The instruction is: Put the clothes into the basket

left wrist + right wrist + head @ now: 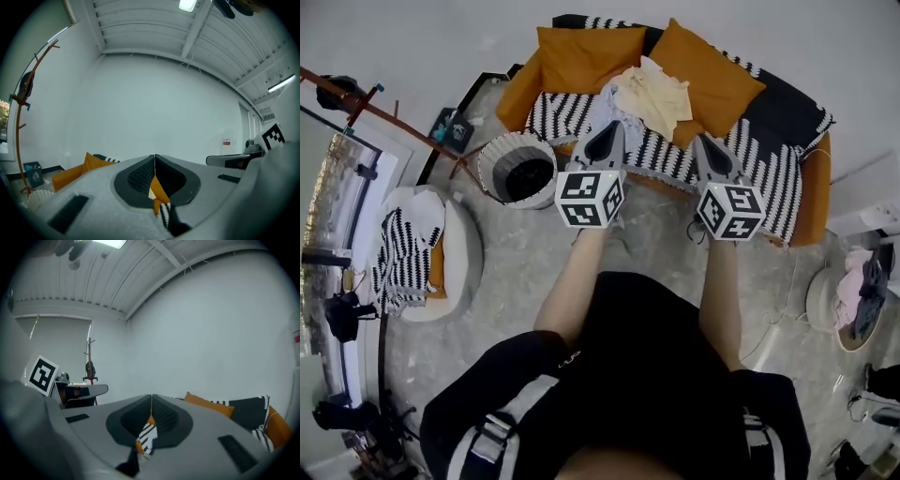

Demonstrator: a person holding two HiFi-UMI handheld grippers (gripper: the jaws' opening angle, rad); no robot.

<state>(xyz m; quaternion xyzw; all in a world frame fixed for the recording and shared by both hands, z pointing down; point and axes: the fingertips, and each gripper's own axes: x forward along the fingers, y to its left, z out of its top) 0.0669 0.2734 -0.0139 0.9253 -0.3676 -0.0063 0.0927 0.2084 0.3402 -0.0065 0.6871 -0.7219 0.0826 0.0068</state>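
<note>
Looking barely started: clothes pile on the far sofa, basket left of it looks empty, left gripper and right gripper jaws closed, holding nothing.

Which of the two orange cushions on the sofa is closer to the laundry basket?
The cushion at the left end of the sofa in the head view, beside the basket; the other cushion sits beyond the clothes.
</note>
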